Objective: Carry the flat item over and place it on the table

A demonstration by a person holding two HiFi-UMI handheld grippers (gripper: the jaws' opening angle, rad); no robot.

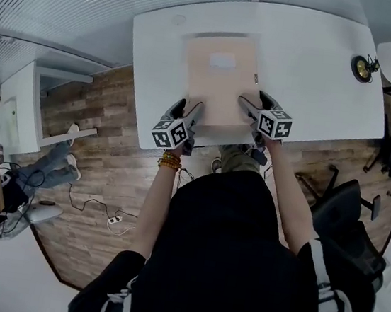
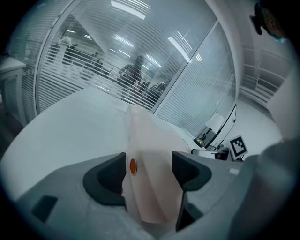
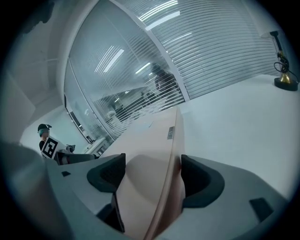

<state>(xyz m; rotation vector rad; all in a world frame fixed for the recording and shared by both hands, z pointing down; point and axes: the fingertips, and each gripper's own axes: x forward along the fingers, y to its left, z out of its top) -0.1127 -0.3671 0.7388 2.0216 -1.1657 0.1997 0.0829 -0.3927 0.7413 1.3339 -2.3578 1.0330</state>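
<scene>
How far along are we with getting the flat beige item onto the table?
Done: the flat beige item is already over the white table. In hand: the left gripper and right gripper each clamp a near corner. Left: I cannot tell whether it rests on the top yet; both grippers must open and let go.

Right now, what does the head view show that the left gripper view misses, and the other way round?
Only the head view shows the flat beige item's whole outline, the left gripper and right gripper at its near corners, the wooden floor and a black chair. Only the left gripper view shows, close up, its fingers shut on the item's edge and a small orange dot there. Both show the item, the white table and the right gripper's marker cube.
</scene>
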